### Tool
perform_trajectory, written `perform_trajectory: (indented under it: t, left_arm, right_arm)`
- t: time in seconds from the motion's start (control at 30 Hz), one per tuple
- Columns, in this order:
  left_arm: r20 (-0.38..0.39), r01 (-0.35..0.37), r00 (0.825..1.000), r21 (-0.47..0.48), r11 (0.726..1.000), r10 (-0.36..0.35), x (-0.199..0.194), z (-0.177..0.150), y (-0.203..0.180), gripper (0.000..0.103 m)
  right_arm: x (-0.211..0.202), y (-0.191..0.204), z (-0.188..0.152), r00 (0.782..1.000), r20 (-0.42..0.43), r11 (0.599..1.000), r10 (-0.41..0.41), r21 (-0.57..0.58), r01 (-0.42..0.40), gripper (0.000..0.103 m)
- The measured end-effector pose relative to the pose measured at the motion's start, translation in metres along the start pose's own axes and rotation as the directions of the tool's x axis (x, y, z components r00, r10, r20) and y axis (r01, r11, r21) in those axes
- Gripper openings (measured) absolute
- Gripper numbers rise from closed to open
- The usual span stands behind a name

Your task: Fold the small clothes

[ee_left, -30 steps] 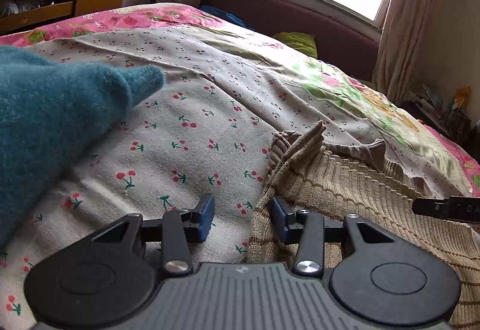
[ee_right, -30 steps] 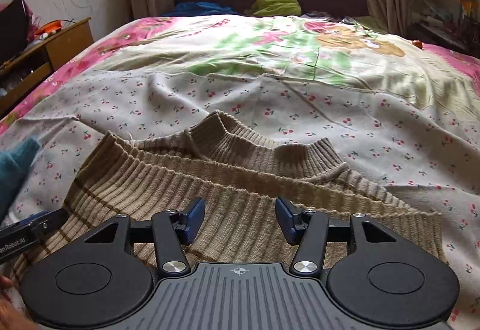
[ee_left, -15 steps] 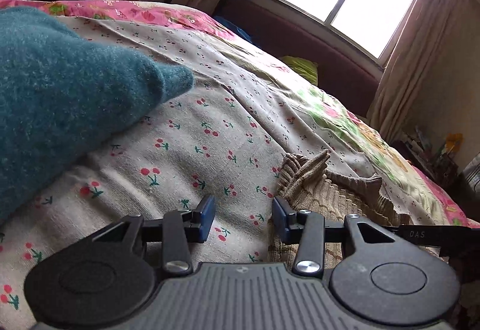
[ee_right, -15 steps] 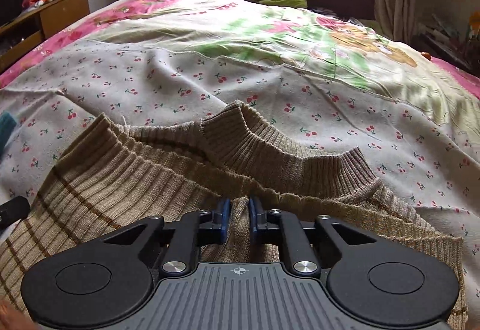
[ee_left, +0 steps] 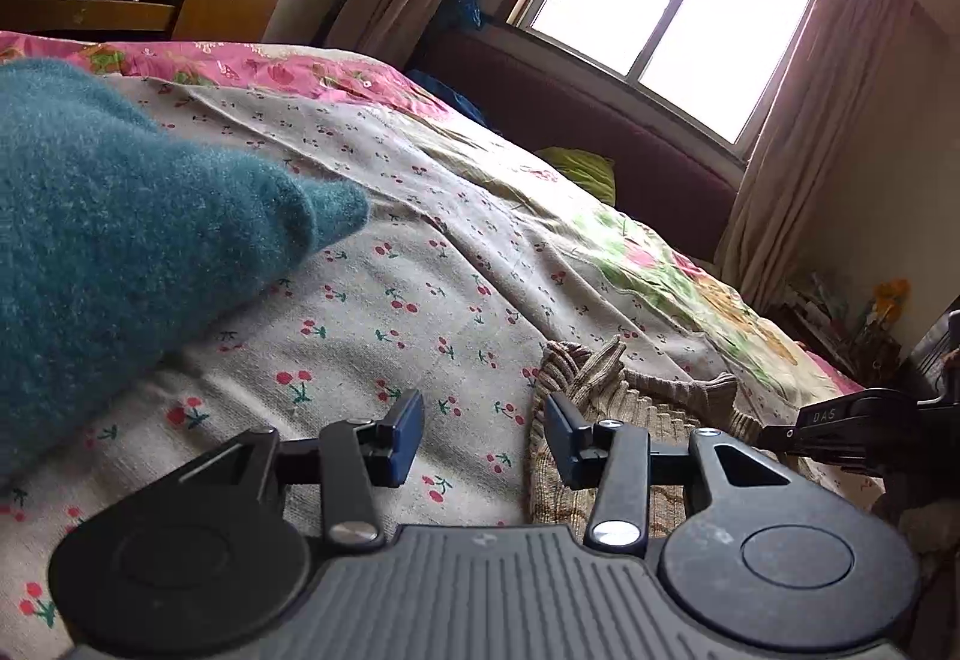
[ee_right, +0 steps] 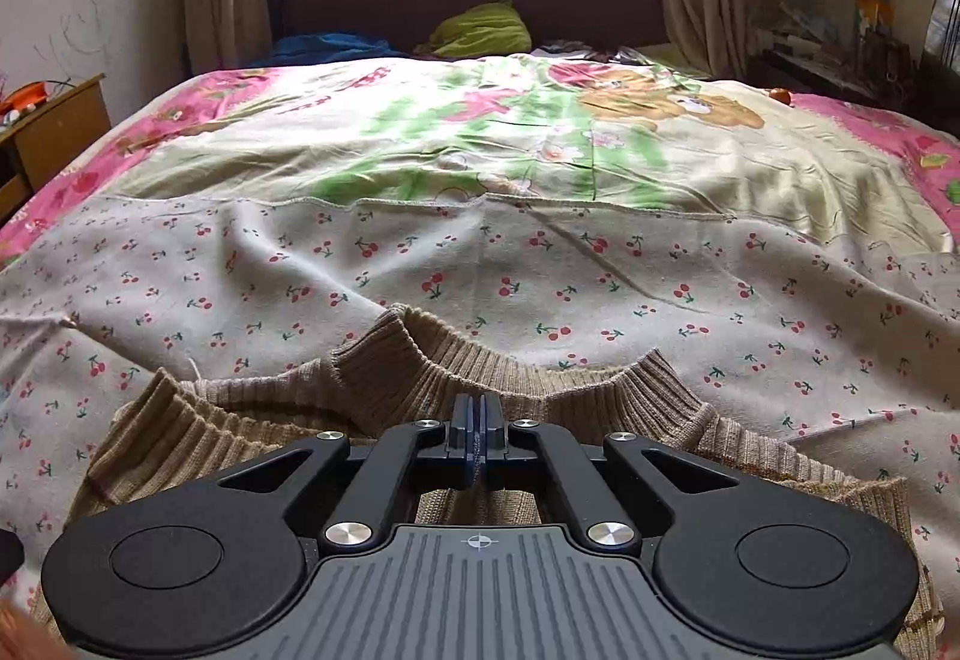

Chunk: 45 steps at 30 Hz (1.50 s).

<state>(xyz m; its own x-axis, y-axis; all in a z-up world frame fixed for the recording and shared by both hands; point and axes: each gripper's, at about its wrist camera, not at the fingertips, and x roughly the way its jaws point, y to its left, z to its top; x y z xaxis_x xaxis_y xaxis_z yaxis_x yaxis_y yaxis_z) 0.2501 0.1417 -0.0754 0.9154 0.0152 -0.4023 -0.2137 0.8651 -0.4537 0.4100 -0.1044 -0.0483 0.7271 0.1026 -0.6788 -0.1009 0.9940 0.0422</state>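
Folding has barely begun: the tan ribbed sweater (ee_right: pixel 600 408) lies spread near the bed's (ee_right: pixel 540 252) near edge, unfolded. My right gripper (ee_right: pixel 478 441) is fully closed at its collar; whether knit is pinched I cannot tell. My left gripper (ee_left: pixel 480 435) hangs half-open and empty, beside the sweater's left edge.

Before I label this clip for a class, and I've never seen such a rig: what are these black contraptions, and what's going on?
They are two hand-held grippers, each with a camera looking along its fingers. The left view shows the left gripper open over the cherry-print bedsheet, beside a teal fuzzy garment. The right view shows the right gripper, whose jaws have just been closing: they are shut at the beige ribbed sweater; whether they pinch its fabric is hidden.
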Motion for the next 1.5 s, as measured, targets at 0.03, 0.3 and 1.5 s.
perform_trajectory:
  t: [0.03,0.3,1.5]
  left_arm:
    - [0.025,0.014,1.0,0.021,1.0,-0.014,-0.004,0.001,-0.004,0.054]
    - [-0.052,0.037,0.998,0.194,0.98,-0.027,0.009,-0.01,-0.031,0.056]
    - [-0.187,-0.088,0.974,0.199,0.976,0.126,0.0,-0.01,-0.029,0.062]
  right_arm:
    - [0.002,0.002,0.0,1.0,-0.001,1.0,0.001,0.001,-0.001,0.0]
    - [0.02,0.016,-0.011,0.999,-0.026,0.996,-0.048,-0.078,0.046,0.0]
    - [-0.133,-0.137,-0.099,0.997,0.024,0.965,-0.079,0.252,0.07,0.028]
